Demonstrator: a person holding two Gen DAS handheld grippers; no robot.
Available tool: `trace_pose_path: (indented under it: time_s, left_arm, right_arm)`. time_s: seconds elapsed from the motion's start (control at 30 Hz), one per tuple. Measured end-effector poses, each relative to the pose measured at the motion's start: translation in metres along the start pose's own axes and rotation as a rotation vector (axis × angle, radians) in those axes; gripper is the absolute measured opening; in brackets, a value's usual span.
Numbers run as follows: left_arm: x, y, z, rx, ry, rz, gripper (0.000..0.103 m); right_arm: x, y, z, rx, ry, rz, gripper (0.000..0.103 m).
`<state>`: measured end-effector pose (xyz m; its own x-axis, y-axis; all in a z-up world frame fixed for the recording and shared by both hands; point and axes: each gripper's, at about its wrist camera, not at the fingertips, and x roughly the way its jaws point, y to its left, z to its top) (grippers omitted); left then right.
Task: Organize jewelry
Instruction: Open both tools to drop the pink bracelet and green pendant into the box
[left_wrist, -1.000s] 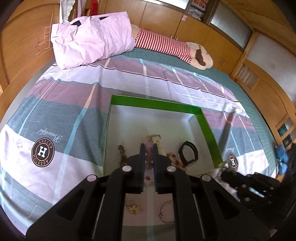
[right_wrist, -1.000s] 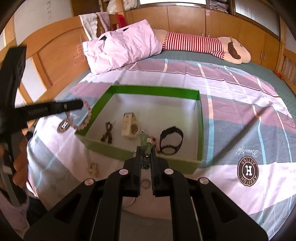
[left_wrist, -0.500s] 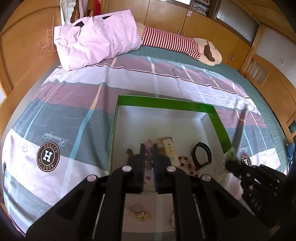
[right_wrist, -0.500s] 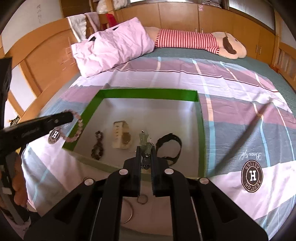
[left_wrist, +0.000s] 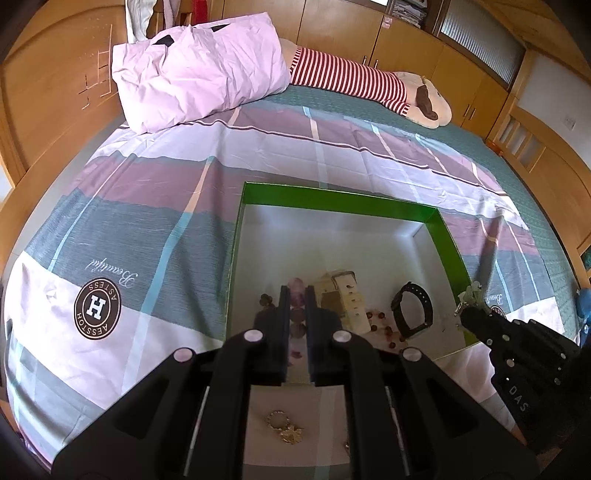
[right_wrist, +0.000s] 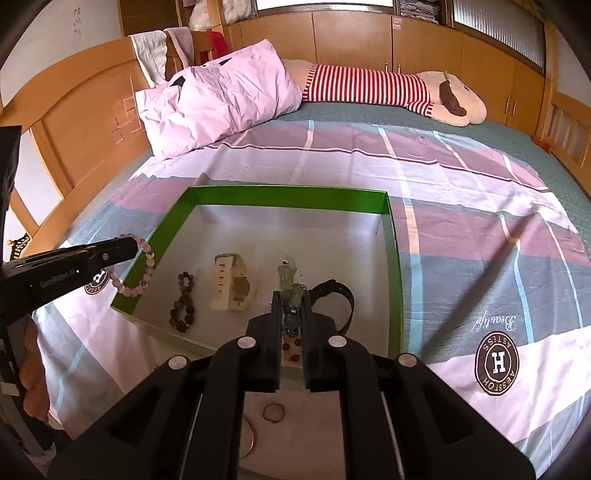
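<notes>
A green-rimmed white box (left_wrist: 334, 197) (right_wrist: 288, 192) lies on the bed. In it are a cream watch (left_wrist: 341, 299) (right_wrist: 232, 282), a black watch (left_wrist: 412, 308) (right_wrist: 338, 295), a dark bead bracelet (right_wrist: 183, 301) and red beads (left_wrist: 382, 326). My left gripper (left_wrist: 296, 301) (right_wrist: 135, 245) is shut on a pink bead bracelet (left_wrist: 297, 286) (right_wrist: 136, 273), held above the box's near left corner. My right gripper (right_wrist: 291, 295) (left_wrist: 467, 308) is shut on a pale green pendant piece (right_wrist: 287, 275) (left_wrist: 471, 291), above the box's near edge.
On the sheet in front of the box lie gold earrings (left_wrist: 286, 430), a small ring (right_wrist: 273, 411) and a thin bangle (right_wrist: 251, 435). A pink pillow (right_wrist: 218, 99) and a striped plush toy (right_wrist: 388, 90) lie at the far end. A wooden headboard (right_wrist: 77, 122) is on the left.
Both grippers have moved forward toward the box with their pieces still held. The box sits lower and closer in both views.
</notes>
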<state>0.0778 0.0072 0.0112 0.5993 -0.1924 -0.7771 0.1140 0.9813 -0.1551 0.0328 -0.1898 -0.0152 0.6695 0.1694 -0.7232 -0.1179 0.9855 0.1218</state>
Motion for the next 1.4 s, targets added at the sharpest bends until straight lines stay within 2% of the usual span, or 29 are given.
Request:
trace_pose_path:
  time_s: [0.2, 0.73, 0.93, 1.03, 1.07, 1.1, 1.13, 1.17, 1.3, 1.37, 1.4]
  left_arm:
    - [0.002, -0.005, -0.002, 0.013, 0.004, 0.009, 0.008]
    - [0.013, -0.015, -0.007, 0.046, 0.027, 0.037, 0.008]
    - [0.03, -0.009, -0.008, 0.007, 0.09, 0.002, 0.008]
    - [0.032, -0.008, -0.009, 0.008, 0.097, 0.008, 0.008]
    - [0.032, -0.009, -0.01, 0.012, 0.097, 0.011, 0.009]
    - [0.032, -0.01, -0.01, 0.014, 0.094, 0.021, 0.014]
    - [0.031, -0.011, -0.01, 0.015, 0.09, 0.027, 0.026]
    - [0.03, -0.011, -0.01, 0.018, 0.087, 0.027, 0.03]
    - [0.023, -0.007, -0.007, 0.013, 0.083, 0.006, 0.038]
    - [0.015, -0.003, -0.005, 0.002, 0.072, -0.008, 0.05]
    - [0.01, 0.001, -0.004, -0.005, 0.059, -0.014, 0.055]
  right_arm:
    - [-0.001, -0.002, 0.001, 0.006, -0.014, -0.012, 0.009]
    - [0.013, -0.002, -0.006, -0.001, 0.02, -0.026, 0.009]
    - [0.028, -0.006, -0.01, 0.014, 0.061, -0.033, 0.009]
    - [0.029, -0.009, -0.01, 0.02, 0.068, -0.036, 0.009]
    - [0.029, -0.009, -0.009, 0.023, 0.073, -0.037, 0.01]
    - [0.028, -0.01, -0.009, 0.027, 0.075, -0.038, 0.012]
    - [0.027, -0.01, -0.009, 0.032, 0.075, -0.032, 0.02]
    - [0.025, -0.01, -0.009, 0.034, 0.073, -0.023, 0.028]
    - [0.01, -0.005, -0.012, 0.023, 0.063, 0.019, 0.052]
    - [-0.001, 0.003, -0.017, 0.004, 0.068, 0.081, 0.065]
    - [-0.004, 0.007, -0.02, -0.008, 0.079, 0.102, 0.068]
